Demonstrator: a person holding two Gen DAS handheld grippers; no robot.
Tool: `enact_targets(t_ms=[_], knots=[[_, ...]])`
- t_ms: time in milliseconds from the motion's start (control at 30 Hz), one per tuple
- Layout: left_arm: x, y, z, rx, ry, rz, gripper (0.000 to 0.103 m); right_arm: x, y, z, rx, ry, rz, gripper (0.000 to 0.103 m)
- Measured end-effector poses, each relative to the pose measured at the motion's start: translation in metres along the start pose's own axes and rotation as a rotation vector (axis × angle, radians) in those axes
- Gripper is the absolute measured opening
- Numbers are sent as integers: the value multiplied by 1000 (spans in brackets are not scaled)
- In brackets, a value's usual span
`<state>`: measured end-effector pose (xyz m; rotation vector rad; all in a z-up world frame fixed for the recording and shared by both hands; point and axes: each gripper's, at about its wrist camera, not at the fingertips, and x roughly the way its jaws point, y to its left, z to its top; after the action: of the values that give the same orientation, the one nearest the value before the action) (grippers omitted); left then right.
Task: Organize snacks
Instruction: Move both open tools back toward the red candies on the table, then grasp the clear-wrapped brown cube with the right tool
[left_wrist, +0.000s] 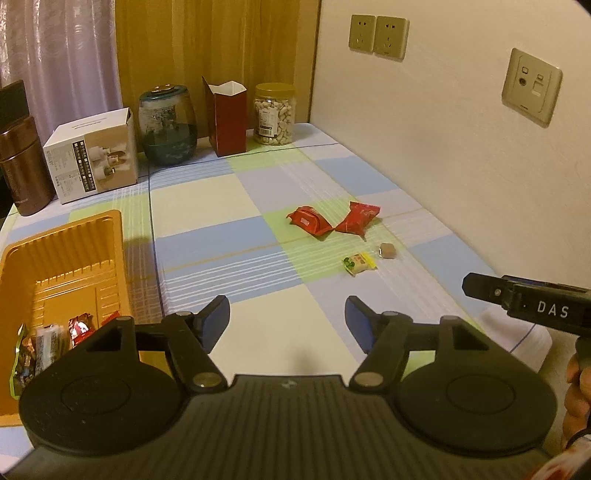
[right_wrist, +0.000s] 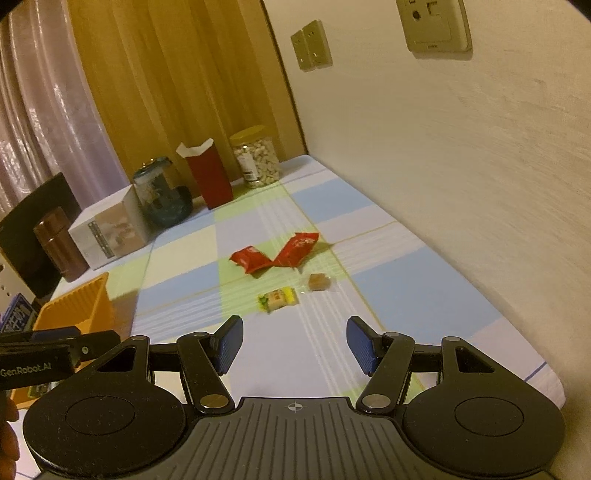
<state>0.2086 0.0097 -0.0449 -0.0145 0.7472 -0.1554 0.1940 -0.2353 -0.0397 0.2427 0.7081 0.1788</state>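
Two red snack packets lie touching on the checked tablecloth, with a yellow-green wrapped candy and a small brown wrapped candy nearer to me. An orange tray at the left holds several wrapped snacks. My left gripper is open and empty, beside the tray. My right gripper is open and empty, just short of the yellow-green candy.
At the back stand a brown flask, a white carton, a glass jar, a red open box and a jar of nuts. The wall borders the table's right side.
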Motion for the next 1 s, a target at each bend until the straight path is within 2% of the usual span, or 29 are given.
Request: enact_targets(t_ms=[367,600,767,1000], knots=[[44,2,12,-3,23,6,70,47,-15,16,-65,3,-2,62],[77,9,23,-12,33,-6,71,91,-27,20,-240,21,-11,62],[100,10,30,-13,41,-24,71,119,-33,22,-380,28,39,61],[122,14,33,-35,57,-55,71,160,-30,19,-602,64,81,51]])
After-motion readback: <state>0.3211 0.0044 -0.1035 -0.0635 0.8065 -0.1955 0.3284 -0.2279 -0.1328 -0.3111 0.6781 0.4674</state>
